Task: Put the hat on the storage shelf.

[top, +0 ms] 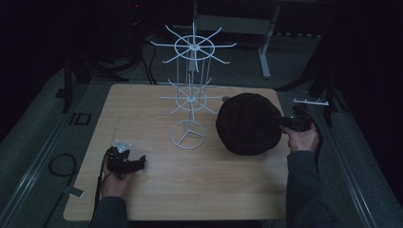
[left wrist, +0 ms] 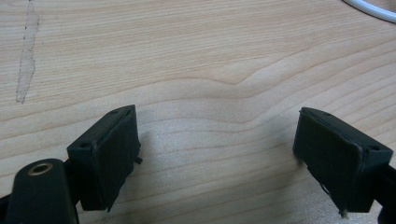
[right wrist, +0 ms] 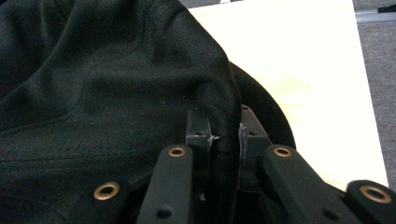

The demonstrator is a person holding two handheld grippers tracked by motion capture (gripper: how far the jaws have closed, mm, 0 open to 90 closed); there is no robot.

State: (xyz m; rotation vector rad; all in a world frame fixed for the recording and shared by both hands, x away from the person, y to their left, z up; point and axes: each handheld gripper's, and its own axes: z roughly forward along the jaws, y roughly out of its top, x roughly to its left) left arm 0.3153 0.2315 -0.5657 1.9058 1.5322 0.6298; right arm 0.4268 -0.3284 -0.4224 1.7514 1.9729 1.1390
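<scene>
Right gripper (right wrist: 224,140) clamped on a fold at the rim of the round black fabric hat (top: 248,123), apparently for lifting toward the white wire hook stand (top: 190,90) beside it on the pale wooden desk (top: 190,185); left gripper (left wrist: 217,154) resting wide open, empty.

No text, label, brand, number or sign can be read in any of the three views.

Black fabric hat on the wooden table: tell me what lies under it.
The black fabric hat rests on the wooden table, its edge pinched by the right gripper. Anything beneath its crown is covered and cannot be seen.
</scene>
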